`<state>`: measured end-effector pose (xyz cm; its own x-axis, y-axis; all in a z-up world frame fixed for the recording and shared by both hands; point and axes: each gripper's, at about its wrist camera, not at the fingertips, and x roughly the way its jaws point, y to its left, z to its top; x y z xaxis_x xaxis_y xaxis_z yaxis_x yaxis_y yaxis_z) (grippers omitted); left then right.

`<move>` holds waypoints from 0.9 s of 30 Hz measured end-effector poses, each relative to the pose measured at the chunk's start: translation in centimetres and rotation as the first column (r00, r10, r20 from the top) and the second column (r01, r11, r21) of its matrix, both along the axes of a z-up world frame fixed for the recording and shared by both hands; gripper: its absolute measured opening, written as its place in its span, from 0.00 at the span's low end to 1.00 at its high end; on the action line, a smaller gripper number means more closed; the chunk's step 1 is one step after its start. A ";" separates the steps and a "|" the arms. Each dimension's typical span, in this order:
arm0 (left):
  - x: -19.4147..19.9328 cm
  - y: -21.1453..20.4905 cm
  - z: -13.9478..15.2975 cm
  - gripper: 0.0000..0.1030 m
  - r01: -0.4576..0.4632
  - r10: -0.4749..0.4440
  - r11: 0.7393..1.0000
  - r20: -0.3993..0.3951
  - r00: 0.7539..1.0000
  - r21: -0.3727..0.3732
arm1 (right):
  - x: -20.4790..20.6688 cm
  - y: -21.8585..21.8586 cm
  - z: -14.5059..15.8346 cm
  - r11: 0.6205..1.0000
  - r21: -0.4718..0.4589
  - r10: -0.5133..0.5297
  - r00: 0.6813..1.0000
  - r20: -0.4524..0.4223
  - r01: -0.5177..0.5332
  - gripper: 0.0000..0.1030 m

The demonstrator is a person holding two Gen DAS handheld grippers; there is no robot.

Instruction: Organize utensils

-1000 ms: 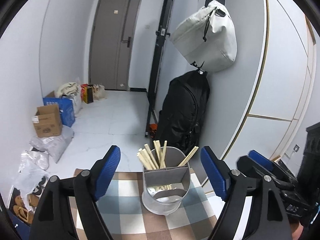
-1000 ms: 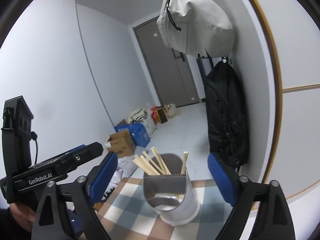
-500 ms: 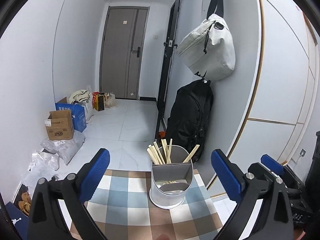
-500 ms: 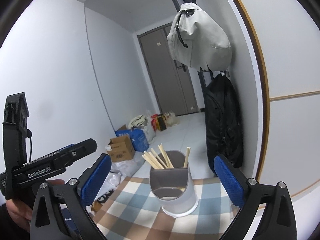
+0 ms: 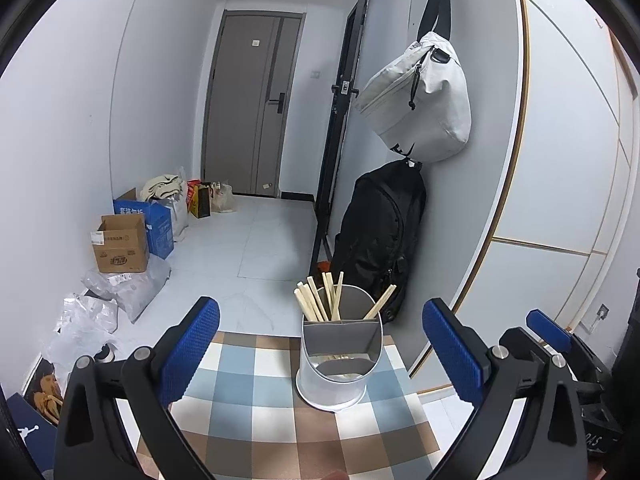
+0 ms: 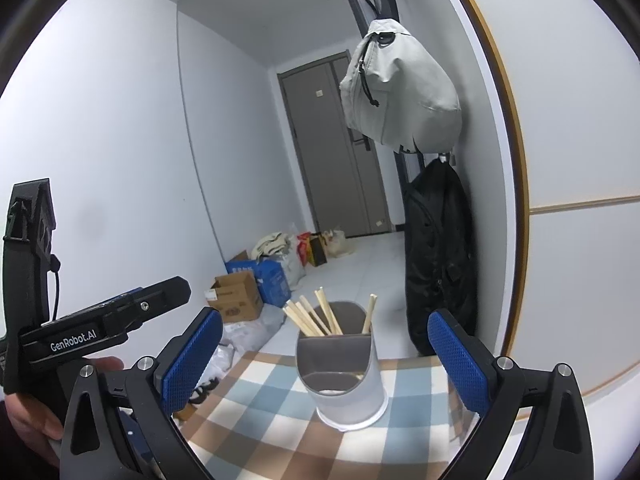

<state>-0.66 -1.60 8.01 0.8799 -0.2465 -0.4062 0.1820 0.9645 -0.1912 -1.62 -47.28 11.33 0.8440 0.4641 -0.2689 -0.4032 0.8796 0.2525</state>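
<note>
Left wrist view: the left tool (image 5: 320, 344) is spread wide, nothing between its pads, and the utensil holder (image 5: 339, 364) with chopsticks (image 5: 320, 300) stands on the checked worktop (image 5: 256, 408) ahead.

Right wrist view: the right tool (image 6: 324, 356) gapes empty too, holder dead ahead.

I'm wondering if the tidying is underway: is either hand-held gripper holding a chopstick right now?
No, both stand open and empty, and the wooden chopsticks all sit in the utensil holder.
</note>
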 end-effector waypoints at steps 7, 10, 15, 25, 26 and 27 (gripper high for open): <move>-0.2 -0.1 -0.2 0.96 -0.010 0.010 1.000 0.001 1.000 0.009 | -0.2 0.0 0.0 1.000 0.003 -0.001 1.000 -0.001 0.001 1.00; -0.2 0.0 -0.3 0.96 -0.015 0.015 1.000 -0.009 1.000 0.011 | -0.2 0.2 0.1 1.000 -0.003 0.001 1.000 -0.001 -0.001 1.00; -0.4 0.3 -0.1 0.96 -0.035 0.035 0.999 0.001 0.999 0.004 | 0.0 0.2 0.2 1.000 0.001 -0.001 1.000 -0.004 0.001 1.00; 0.0 0.5 -0.7 0.96 -0.036 0.035 0.999 -0.026 0.999 -0.014 | 0.2 0.3 0.1 1.000 0.000 0.004 1.000 -0.008 -0.004 1.00; 0.1 0.5 -0.8 0.96 -0.032 0.031 0.999 -0.032 0.999 -0.016 | 0.2 0.4 0.1 1.000 -0.001 0.004 1.000 -0.011 -0.004 1.00; 0.2 0.6 -0.9 0.96 -0.030 0.029 0.999 -0.038 0.999 -0.019 | 0.2 0.4 0.0 1.000 -0.001 0.004 1.000 -0.012 -0.004 1.00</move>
<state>-0.47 -1.04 7.09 0.8712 -0.2290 -0.4342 0.1460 0.9654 -0.2163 -1.37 -46.91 11.37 0.8390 0.4669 -0.2796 -0.4034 0.8784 0.2563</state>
